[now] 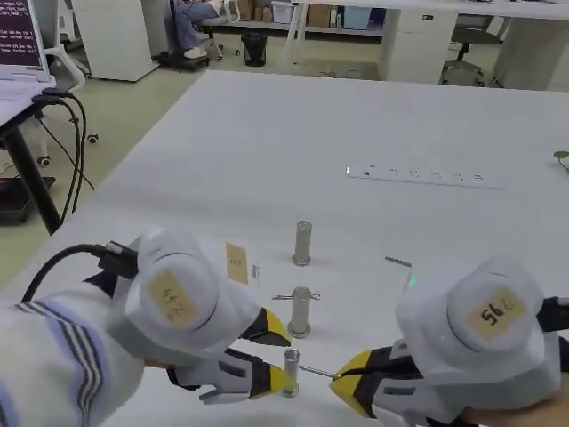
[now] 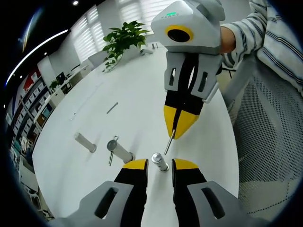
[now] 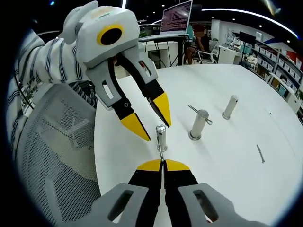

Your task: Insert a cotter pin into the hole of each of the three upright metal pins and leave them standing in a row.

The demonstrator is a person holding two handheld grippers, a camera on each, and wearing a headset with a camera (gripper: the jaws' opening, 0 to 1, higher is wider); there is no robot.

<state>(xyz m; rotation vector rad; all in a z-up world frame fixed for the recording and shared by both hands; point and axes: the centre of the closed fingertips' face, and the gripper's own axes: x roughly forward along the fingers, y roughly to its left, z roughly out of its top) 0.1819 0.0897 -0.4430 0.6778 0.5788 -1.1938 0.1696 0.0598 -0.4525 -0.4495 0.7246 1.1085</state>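
The surface [image 1: 267, 142] drops off at its edge close behind the left gripper [image 1: 282, 358], on its outer side. Ahead of both grippers it lies broad and bare as far as a power strip [image 1: 413, 175].

Three short silver metal pins stand upright in a row leading away from the grippers. The nearest metal pin [image 1: 291, 366] sits between the left gripper's jaws, which are narrowly parted with a gap on each side. The right gripper [image 1: 342, 381] is clamped on a thin cotter pin [image 1: 316, 370]. Its tip is right at that pin, though whether it has entered the hole cannot be told.

The middle metal pin [image 1: 300, 313] carries an inserted cotter pin [image 1: 296, 296]; the far metal pin [image 1: 302, 242] is bare. A loose cotter pin [image 1: 397, 261] lies beyond the right gripper, making three cotter pins in all.
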